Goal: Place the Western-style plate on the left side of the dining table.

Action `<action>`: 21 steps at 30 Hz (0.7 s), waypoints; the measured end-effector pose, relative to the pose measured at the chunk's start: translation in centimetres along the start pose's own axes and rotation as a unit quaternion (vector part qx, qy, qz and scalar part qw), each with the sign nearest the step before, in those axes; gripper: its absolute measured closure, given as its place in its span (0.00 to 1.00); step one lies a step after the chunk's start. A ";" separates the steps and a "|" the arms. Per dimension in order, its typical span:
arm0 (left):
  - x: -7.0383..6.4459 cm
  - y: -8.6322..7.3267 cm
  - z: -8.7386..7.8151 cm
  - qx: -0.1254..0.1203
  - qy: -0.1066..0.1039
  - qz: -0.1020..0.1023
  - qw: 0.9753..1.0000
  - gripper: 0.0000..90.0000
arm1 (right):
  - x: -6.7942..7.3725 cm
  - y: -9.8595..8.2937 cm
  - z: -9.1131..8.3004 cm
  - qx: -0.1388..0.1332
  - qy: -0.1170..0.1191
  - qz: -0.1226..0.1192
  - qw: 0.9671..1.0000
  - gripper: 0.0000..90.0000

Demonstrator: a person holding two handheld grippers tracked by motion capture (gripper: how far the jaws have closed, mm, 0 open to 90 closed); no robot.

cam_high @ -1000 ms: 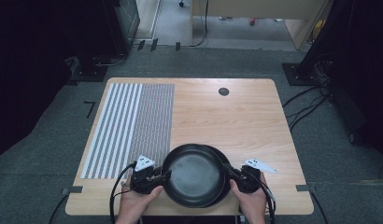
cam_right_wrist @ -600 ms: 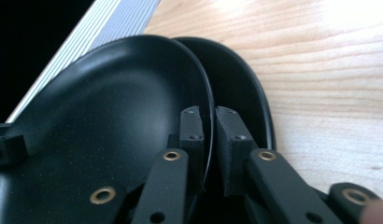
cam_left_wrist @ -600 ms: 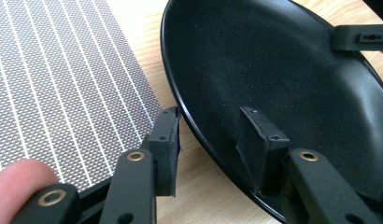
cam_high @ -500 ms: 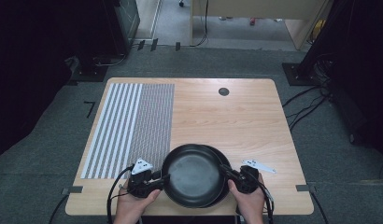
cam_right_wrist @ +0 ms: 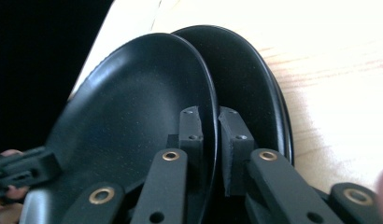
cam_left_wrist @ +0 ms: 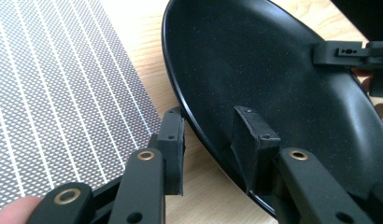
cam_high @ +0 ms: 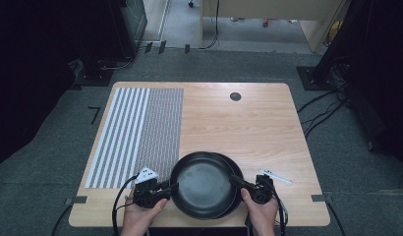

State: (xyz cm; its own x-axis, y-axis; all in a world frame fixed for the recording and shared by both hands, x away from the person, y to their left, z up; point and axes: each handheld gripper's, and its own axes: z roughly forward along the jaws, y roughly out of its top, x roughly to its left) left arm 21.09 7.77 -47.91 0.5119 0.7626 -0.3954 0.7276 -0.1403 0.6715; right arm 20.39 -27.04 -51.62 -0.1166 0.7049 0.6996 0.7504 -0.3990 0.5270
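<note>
The right gripper (cam_right_wrist: 209,140) has its fingers (cam_right_wrist: 191,130) clenched on the rim of the upper black plate (cam_high: 203,183), one finger inside the bowl and one under the rim, with the rim edge running between the pads. The left gripper (cam_left_wrist: 210,149) is released: its fingers (cam_left_wrist: 173,149) straddle the opposite rim with a clear gap, one finger outside on the desk side, the other inside the plate, neither pressing. To do this step well, judged from the pictures, close the left fingers squarely on the rim before any lift, keep both grips level, and raise the upper plate straight off the lower black plate (cam_right_wrist: 255,88) so the two do not drag together. The stacked plates sit at the near edge of the wooden desk (cam_high: 248,123), just right of the striped mat (cam_high: 135,128), between the person's two hands.
</note>
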 end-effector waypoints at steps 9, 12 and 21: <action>0.2 0.2 -0.6 -0.014 -0.021 -0.017 1.000 0.80 | 0.3 -0.1 -0.8 -0.017 0.016 0.036 0.999 0.94; 0.0 0.3 -0.7 -0.018 -0.022 -0.020 0.999 0.82 | 0.5 0.1 -1.1 -0.024 0.022 0.035 0.999 0.94; 0.0 0.7 -0.8 -0.015 -0.022 -0.025 0.999 0.83 | 0.6 0.2 -1.0 -0.017 0.016 0.047 0.999 0.94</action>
State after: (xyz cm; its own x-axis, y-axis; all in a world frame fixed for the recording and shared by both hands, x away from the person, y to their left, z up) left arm 21.18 8.19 -46.95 0.4958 0.7396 -0.4552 0.7388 -0.0836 0.6687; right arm 19.84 -27.30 -50.60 -0.0683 0.6448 0.7613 0.7358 -0.4827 0.4749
